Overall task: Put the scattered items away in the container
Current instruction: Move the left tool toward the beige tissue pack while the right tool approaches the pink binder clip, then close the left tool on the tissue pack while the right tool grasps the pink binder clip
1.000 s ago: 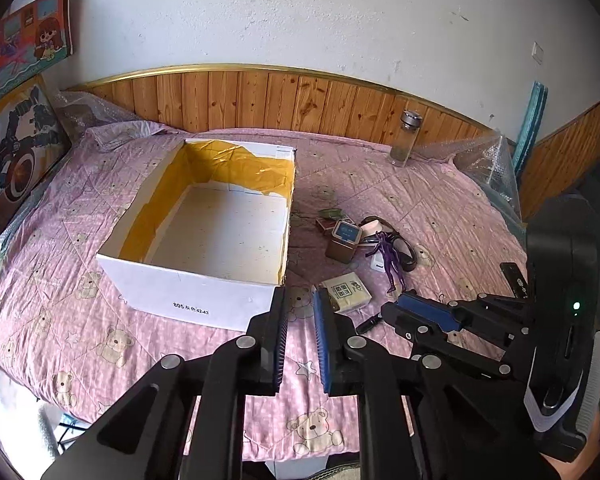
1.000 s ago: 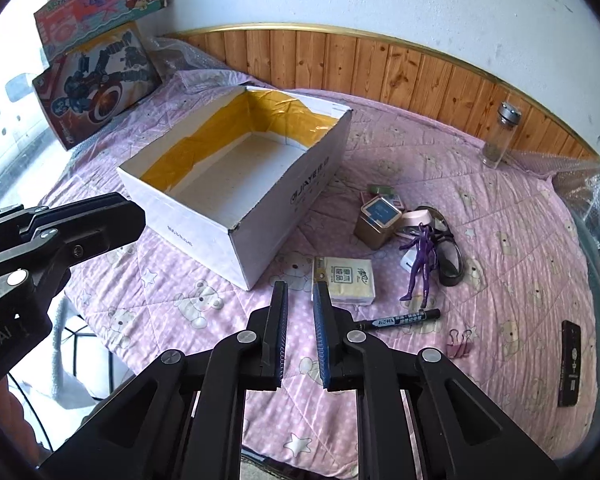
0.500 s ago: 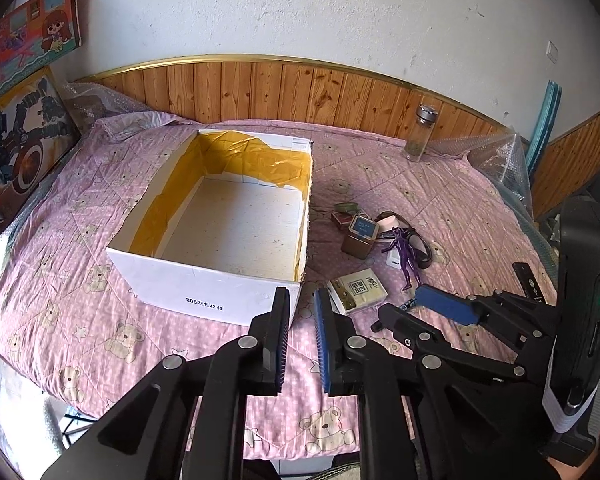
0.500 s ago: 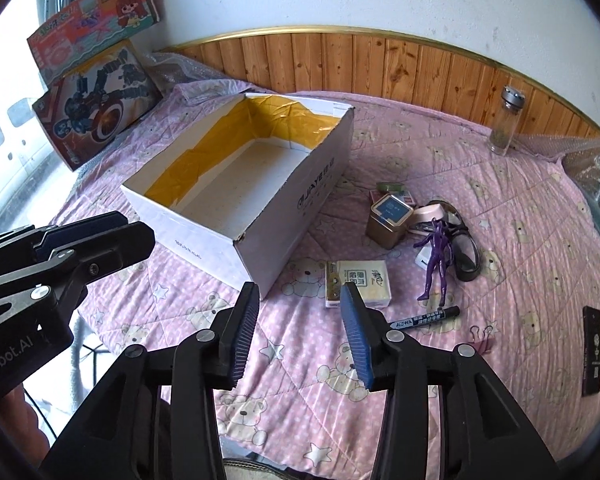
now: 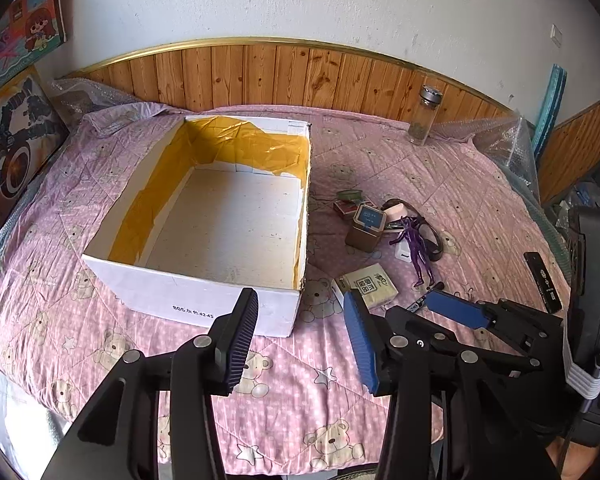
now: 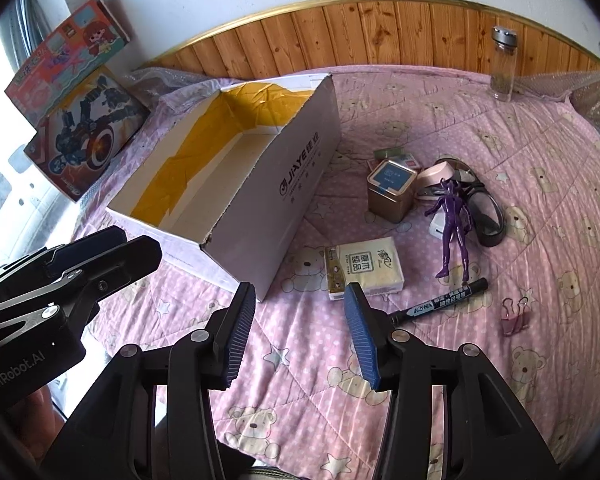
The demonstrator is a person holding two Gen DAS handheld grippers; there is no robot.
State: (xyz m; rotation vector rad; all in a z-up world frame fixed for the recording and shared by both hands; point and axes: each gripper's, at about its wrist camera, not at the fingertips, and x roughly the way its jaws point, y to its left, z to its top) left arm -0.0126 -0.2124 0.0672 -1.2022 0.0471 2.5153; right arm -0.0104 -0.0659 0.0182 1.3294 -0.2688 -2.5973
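A white cardboard box (image 5: 188,300) (image 6: 284,184), lined with yellow tape, stands with nothing in it on the pink bedspread. To its right lie a tissue pack (image 5: 370,284) (image 6: 366,268), a gold tin (image 6: 390,190) (image 5: 366,226), a purple figure (image 6: 454,222) (image 5: 416,246), a black marker (image 6: 440,300), a pink binder clip (image 6: 514,316), black goggles (image 6: 488,216) and a pink case (image 6: 436,174). My left gripper (image 5: 300,326) is open above the bedspread by the box's near right corner. My right gripper (image 6: 300,320) is open just short of the tissue pack. Both hold nothing.
A glass bottle (image 5: 424,114) (image 6: 504,64) stands at the wooden headboard. A black remote (image 5: 542,282) lies at the right. Toy boxes (image 6: 80,128) lean against the wall on the left. Bubble wrap (image 5: 508,140) sits at the far right corner.
Both grippers went from shut to open, the right one first. Both views have drawn nearer to the box and the scattered items.
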